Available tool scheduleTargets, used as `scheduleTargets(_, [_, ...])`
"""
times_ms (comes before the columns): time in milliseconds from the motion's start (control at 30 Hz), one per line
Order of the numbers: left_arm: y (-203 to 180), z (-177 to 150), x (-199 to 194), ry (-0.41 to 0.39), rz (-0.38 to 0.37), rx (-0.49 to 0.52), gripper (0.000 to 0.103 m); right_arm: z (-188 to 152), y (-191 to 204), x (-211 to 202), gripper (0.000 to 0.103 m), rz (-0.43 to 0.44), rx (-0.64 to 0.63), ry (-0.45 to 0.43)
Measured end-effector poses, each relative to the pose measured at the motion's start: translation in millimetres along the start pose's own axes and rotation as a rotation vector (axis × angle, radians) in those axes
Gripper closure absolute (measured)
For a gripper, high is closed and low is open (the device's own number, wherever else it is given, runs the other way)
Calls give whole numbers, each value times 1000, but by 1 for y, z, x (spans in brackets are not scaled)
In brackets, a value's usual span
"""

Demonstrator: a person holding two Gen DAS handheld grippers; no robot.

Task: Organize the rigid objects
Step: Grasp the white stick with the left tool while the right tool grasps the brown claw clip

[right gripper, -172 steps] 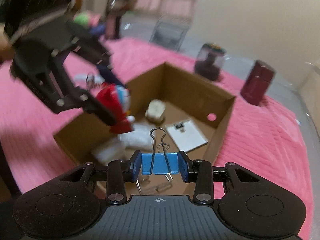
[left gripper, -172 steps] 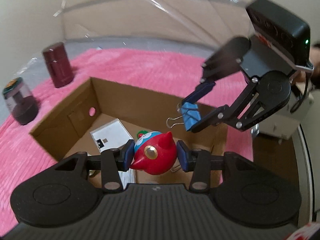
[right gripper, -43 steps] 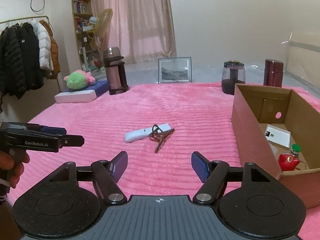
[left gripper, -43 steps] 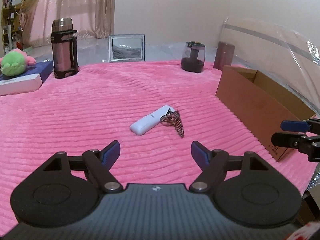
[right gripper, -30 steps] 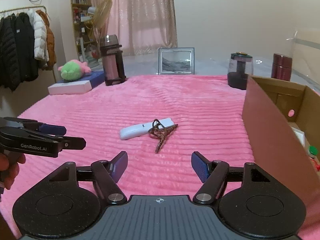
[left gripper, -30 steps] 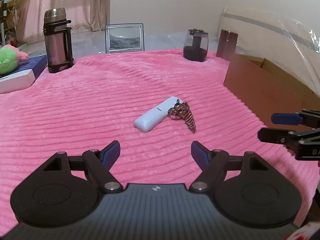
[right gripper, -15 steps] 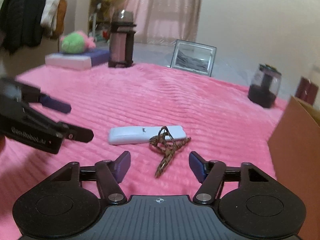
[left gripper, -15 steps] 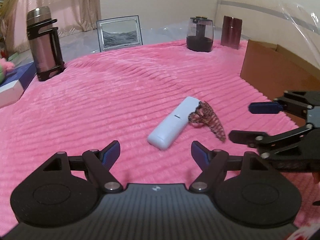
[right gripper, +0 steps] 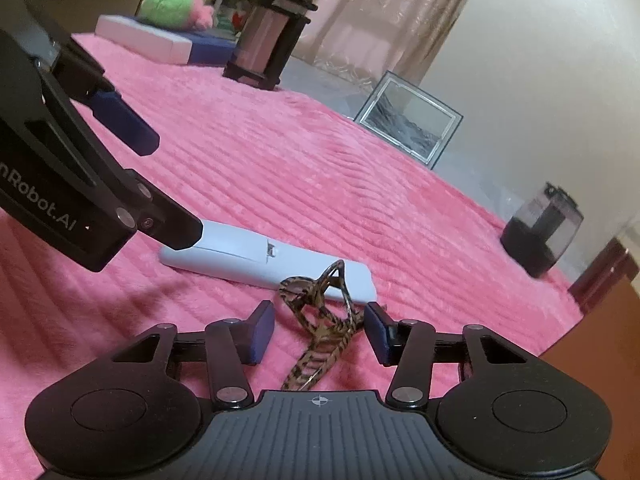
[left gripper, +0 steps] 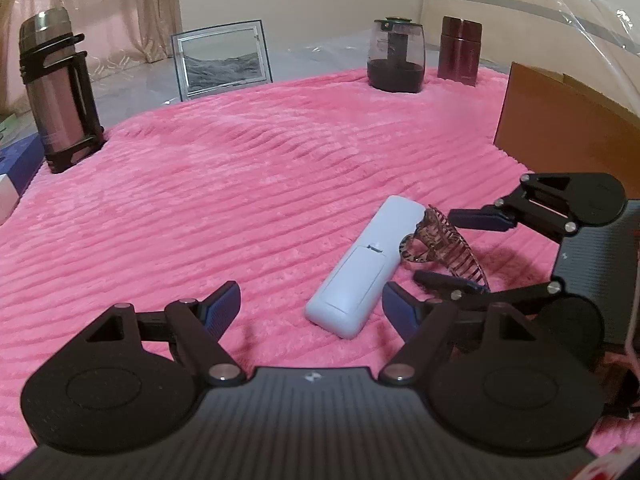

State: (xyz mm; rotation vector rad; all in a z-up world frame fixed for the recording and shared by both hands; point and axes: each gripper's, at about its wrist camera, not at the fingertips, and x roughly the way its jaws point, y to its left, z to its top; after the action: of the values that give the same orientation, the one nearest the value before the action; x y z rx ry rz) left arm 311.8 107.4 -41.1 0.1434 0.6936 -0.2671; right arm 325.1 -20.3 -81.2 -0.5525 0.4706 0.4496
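Observation:
A white remote [left gripper: 362, 268] lies face down on the pink blanket, and a tortoiseshell hair claw [left gripper: 442, 244] lies against its far end. My left gripper [left gripper: 312, 310] is open, low over the blanket, with the remote's near end between its fingers. My right gripper [right gripper: 318, 332] is open with the hair claw [right gripper: 320, 320] between its fingers, not pinched. In the left wrist view the right gripper [left gripper: 460, 248] straddles the claw from the right. The remote [right gripper: 264, 258] lies just beyond the claw in the right wrist view.
A cardboard box [left gripper: 568, 120] stands at the right. A thermos [left gripper: 58, 96], a picture frame [left gripper: 222, 60], a dark glass jar [left gripper: 396, 56] and a maroon canister [left gripper: 460, 52] stand along the blanket's far edge. A plush toy [right gripper: 172, 4] sits on boxes far left.
Both grippers have dropped down and closed in on the remote and hair claw. My right gripper now straddles the claw; my left gripper now reaches the remote's near end. Both stay open.

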Motion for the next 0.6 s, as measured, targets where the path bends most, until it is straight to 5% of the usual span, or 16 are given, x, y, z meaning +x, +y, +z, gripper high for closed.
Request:
scheduleTargets(233, [-2, 1, 6, 1, -27, 19, 29, -2, -4, -4, 76, -33, -26, -9])
scheduleTargets(367, [-11, 4, 15, 15, -49, 80, 29, -7, -23, -19, 84, -13, 77, -24])
scheduleTargets(600, [-25, 15, 41, 47, -77, 195, 35, -21, -63, -45, 84, 21, 319, -30])
